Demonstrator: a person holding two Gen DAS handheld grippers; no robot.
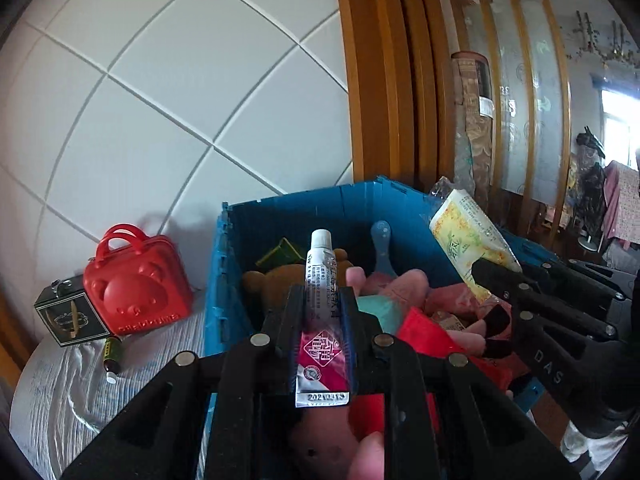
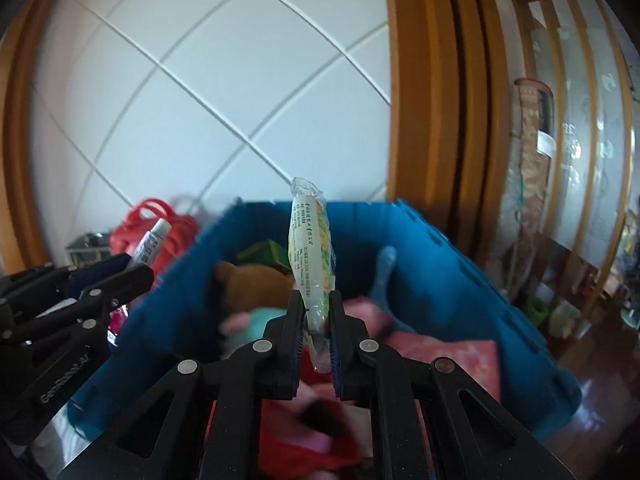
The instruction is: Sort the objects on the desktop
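Above the open blue plastic crate [image 1: 288, 208], both grippers are held with loads. The left gripper [image 1: 322, 312] is closed on a small white-and-magenta ointment tube [image 1: 322, 320]; the tube is pinched across its lower body, white cap up, crimped end with a printed date seen below the fingers [image 1: 294, 308]. The tube is held upright over the near-left part of the crate.

The right gripper [image 2: 316, 320] is closed on a yellow-and-white plastic-wrapped tissue pack [image 2: 312, 256], gripped near its lower end, with the pack standing upright and its clear sealed tip at the top. In the left wrist view the same pack [image 1: 468, 240] is seen tilted, over the right side of the crate.

Inside the crate are noted: a brown plush bear [image 1: 276, 276], a pale blue plastic spoon-shaped item [image 1: 382, 248], a green box [image 1: 282, 256], pink and teal soft items [image 1: 396, 292] and a red fabric piece [image 1: 428, 340]. Contents in the right wrist view are blurred.

Left of the crate, on a striped grey cloth [image 1: 72, 384], are recorded a red bear-faced plastic case with handles [image 1: 136, 284], a dark green square box [image 1: 70, 316] touching it, and a small dark bottle lying on its side [image 1: 112, 354].
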